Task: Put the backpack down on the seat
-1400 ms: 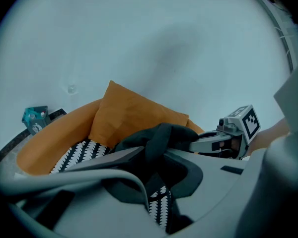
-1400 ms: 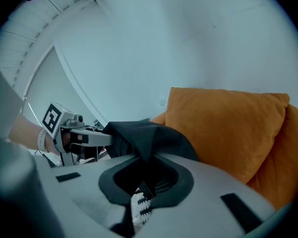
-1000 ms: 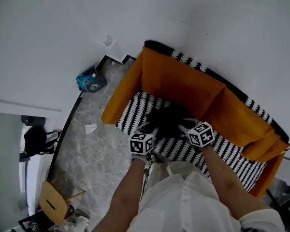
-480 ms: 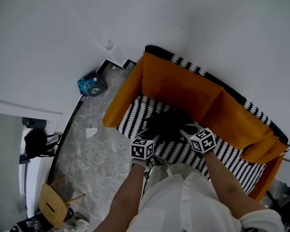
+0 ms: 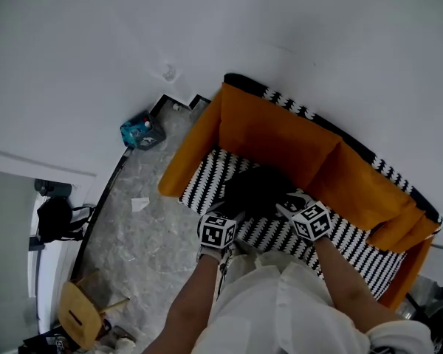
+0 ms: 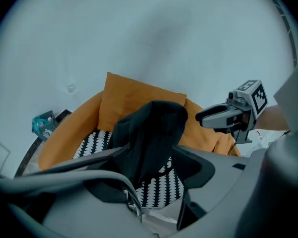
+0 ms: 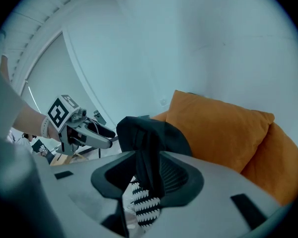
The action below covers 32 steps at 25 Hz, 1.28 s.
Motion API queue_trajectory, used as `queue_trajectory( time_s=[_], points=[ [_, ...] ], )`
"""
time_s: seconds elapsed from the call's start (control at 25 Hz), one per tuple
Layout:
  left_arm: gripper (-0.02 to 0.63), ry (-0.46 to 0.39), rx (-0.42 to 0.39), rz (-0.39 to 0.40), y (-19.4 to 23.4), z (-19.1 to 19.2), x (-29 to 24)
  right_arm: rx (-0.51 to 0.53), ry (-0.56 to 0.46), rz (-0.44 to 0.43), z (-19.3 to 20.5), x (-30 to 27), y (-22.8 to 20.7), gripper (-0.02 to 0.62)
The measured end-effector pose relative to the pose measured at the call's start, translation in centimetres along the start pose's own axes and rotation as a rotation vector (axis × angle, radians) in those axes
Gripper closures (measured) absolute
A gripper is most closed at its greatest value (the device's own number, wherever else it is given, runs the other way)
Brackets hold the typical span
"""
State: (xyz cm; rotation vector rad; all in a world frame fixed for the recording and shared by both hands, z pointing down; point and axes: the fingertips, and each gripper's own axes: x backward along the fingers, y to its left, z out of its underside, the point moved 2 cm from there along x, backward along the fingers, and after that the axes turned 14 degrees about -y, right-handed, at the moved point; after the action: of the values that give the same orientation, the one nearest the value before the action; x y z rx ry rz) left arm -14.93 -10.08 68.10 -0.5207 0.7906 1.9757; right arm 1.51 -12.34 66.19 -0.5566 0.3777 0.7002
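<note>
I see the black backpack (image 5: 257, 190) resting on the sofa's black-and-white seat (image 5: 201, 177), against the orange back cushion (image 5: 273, 135). The jaws of my left gripper (image 5: 226, 209) and right gripper (image 5: 286, 203) have just been opening. Both pairs stand apart, with a strap (image 7: 148, 167) seemingly loose between the right ones.

The backpack (image 5: 257, 189) hides the part of the striped seat (image 5: 207, 169) beneath it. Labels on the teal box (image 5: 142, 130) are too small to read.

right gripper (image 7: 146, 172) just opening; black backpack (image 7: 149, 133) strap between fingers (image 7: 181, 177)
</note>
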Motion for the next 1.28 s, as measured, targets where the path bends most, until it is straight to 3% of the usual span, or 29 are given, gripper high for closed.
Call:
queue_trajectory(
  time_s=[0.72,1.0,1.16,1.28],
  points=[
    [0.327,-0.180,0.002,0.052,-1.8,-4.4,4.3,0.033,-0.076,0.014,-2.9,1.9,2.9,0.436],
    [0.333,-0.294,0.001,0.127,-3.6,-7.7,6.6,0.047,-0.136,0.015,-5.1,3.2,4.2,0.437],
    [0.391,-0.348,-0.013,0.154,-4.2,-9.3,7.9,0.053,-0.174,0.005,-6.8,3.9,5.0,0.442],
    [0.460,-0.391,-0.016,0.173,-4.5,-10.3,9.2,0.052,-0.216,-0.013,-8.2,4.5,6.0,0.496]
  ],
)
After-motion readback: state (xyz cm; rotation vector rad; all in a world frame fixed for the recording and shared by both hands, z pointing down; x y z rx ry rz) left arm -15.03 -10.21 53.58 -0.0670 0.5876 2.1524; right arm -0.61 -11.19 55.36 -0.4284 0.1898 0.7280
